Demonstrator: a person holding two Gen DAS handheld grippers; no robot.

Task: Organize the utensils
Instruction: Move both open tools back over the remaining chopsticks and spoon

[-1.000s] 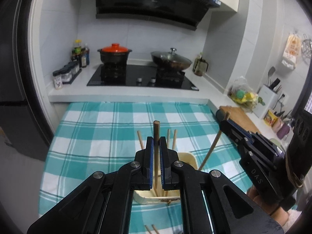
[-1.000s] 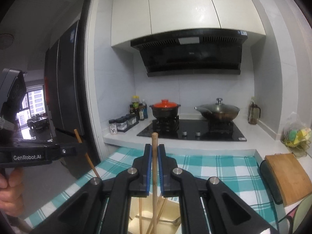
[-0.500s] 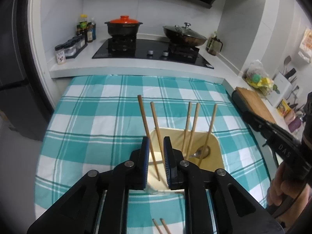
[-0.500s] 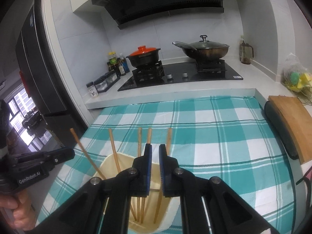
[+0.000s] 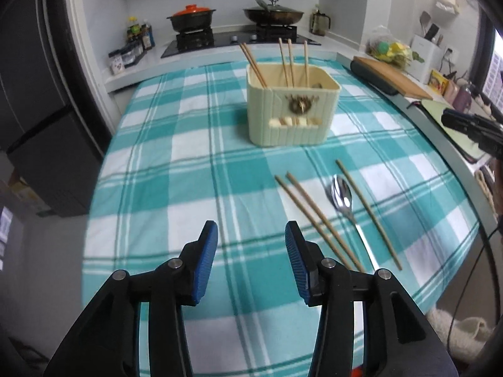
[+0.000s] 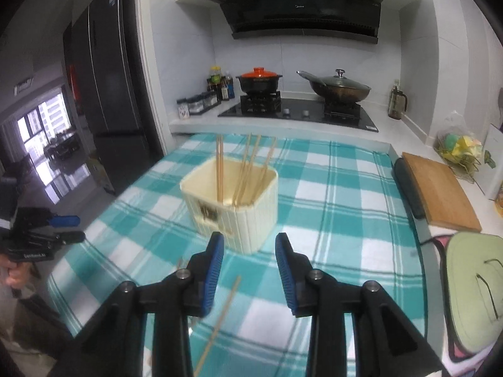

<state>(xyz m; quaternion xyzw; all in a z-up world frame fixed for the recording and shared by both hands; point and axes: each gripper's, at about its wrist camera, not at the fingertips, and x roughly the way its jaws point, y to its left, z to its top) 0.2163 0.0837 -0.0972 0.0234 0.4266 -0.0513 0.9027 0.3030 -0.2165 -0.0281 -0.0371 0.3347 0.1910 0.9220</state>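
Most of the spoon's (image 5: 343, 197) handle hides behind the left gripper (image 5: 250, 262), whose jaws stand wide and empty. The right gripper (image 6: 249, 268) is likewise wide. Four chopsticks (image 5: 289, 59) stand in the cream holder (image 5: 292, 111); three more chopsticks (image 5: 317, 216) lie near it on the checked cloth (image 5: 176, 169).

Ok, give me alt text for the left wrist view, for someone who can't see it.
The left gripper hovers open and empty over a teal checked tablecloth. To its right lie three loose chopsticks and a spoon; beyond stands a cream holder with four chopsticks upright.
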